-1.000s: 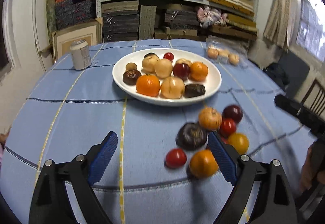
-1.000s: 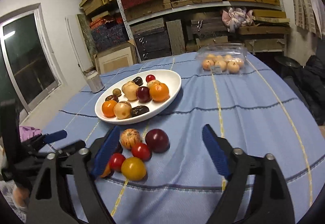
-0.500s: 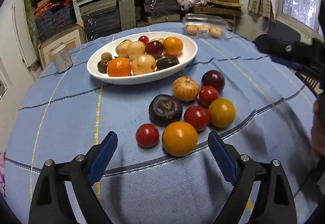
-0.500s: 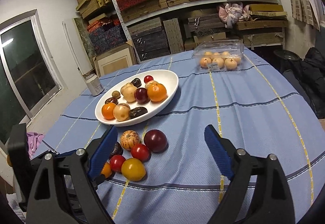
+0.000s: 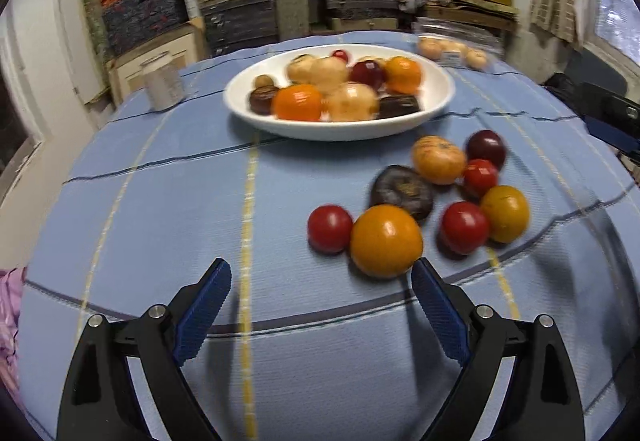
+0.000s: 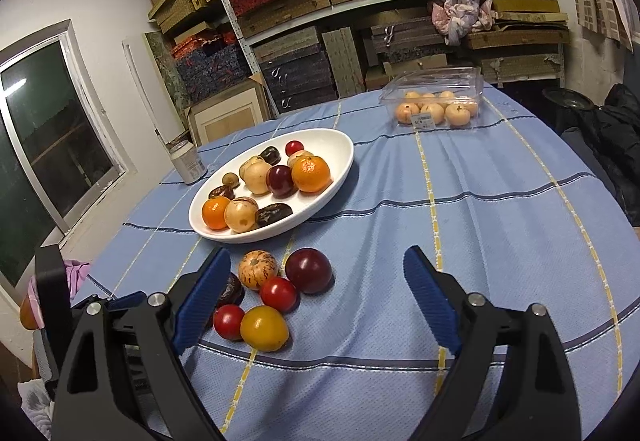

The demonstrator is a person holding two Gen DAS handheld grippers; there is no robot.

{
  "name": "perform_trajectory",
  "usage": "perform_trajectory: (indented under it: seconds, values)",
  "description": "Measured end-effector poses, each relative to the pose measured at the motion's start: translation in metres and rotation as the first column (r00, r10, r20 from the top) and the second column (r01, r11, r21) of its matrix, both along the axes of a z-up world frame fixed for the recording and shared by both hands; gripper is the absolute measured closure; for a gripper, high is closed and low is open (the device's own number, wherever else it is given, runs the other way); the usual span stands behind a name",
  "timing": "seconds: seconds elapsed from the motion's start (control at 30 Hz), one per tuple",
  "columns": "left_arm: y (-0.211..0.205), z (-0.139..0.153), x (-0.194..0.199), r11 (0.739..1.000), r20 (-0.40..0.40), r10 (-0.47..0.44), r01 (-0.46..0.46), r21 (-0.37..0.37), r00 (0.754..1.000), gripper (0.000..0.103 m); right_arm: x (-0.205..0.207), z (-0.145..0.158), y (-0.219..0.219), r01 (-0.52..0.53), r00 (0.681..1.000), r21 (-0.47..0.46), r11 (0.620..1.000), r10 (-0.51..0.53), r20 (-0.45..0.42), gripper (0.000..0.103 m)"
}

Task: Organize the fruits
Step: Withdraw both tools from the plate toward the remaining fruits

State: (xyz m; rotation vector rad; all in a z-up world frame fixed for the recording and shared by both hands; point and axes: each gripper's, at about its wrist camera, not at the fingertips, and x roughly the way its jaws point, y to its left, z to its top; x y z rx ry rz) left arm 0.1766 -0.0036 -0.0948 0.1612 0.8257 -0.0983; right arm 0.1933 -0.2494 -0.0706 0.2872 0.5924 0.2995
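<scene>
A white oval plate (image 5: 440,97) (image 6: 340,169) holds several fruits. Loose fruits lie on the blue cloth in front of it: an orange one (image 5: 386,241), a red tomato (image 5: 330,229), a dark purple fruit (image 5: 402,191), a striped one (image 5: 438,160) (image 6: 258,269), a plum (image 5: 486,149) (image 6: 309,270), a yellow one (image 5: 505,213) (image 6: 264,328). My left gripper (image 5: 320,283) is open and empty, its right pad (image 5: 434,301) just below the orange fruit. My right gripper (image 6: 316,273) is open and empty, above the loose fruits.
A metal can (image 5: 162,83) (image 6: 187,163) stands left of the plate. A clear plastic box of pale fruits (image 6: 434,103) sits at the table's far side. Shelves of stacked boxes (image 6: 360,1) fill the back wall. The left gripper shows at the right wrist view's lower left (image 6: 52,293).
The left gripper has swung so the loose fruits moved from centre to the right of its view. The right gripper has crept slightly closer to the loose fruits. Both stay open.
</scene>
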Motion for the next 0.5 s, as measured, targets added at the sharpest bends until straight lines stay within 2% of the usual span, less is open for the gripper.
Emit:
perform_trajectory:
  seconds: [0.07, 0.13, 0.2, 0.27, 0.37, 0.43, 0.5]
  values:
    - [0.003, 0.002, 0.0, 1.0, 0.001, 0.001, -0.001, -0.026, 1.0, 0.011, -0.001, 0.0, 0.002, -0.006, 1.0, -0.004, 1.0, 0.006, 0.001, 0.017]
    - [-0.003, 0.005, -0.004, 0.999, 0.02, -0.035, 0.036, -0.031, 0.999, 0.011, -0.002, 0.001, 0.004, -0.011, 1.0, -0.008, 1.0, 0.011, 0.004, 0.017]
    - [-0.011, 0.005, -0.005, 0.998, 0.035, -0.06, 0.06, -0.005, 0.998, 0.011, -0.002, 0.002, 0.005, -0.013, 1.0, -0.01, 1.0, 0.013, 0.007, 0.017]
    - [-0.019, 0.001, 0.0, 0.997, 0.016, -0.079, 0.079, 0.018, 0.997, 0.011, -0.002, 0.002, 0.005, -0.013, 1.0, -0.009, 1.0, 0.013, 0.005, 0.017]
    - [-0.016, 0.001, 0.007, 0.996, 0.002, -0.084, 0.084, -0.031, 0.996, 0.012, -0.003, 0.002, 0.006, -0.016, 1.0, -0.011, 1.0, 0.016, 0.004, 0.017]
    - [-0.014, -0.001, 0.012, 0.994, -0.019, -0.09, 0.088, -0.061, 0.996, 0.018, -0.003, 0.002, 0.006, -0.017, 1.0, -0.014, 1.0, 0.017, 0.001, 0.017]
    - [-0.013, -0.002, 0.015, 0.992, -0.038, -0.095, 0.091, -0.084, 0.995, 0.033, -0.004, 0.001, 0.006, -0.018, 1.0, -0.016, 1.0, 0.018, -0.001, 0.017]
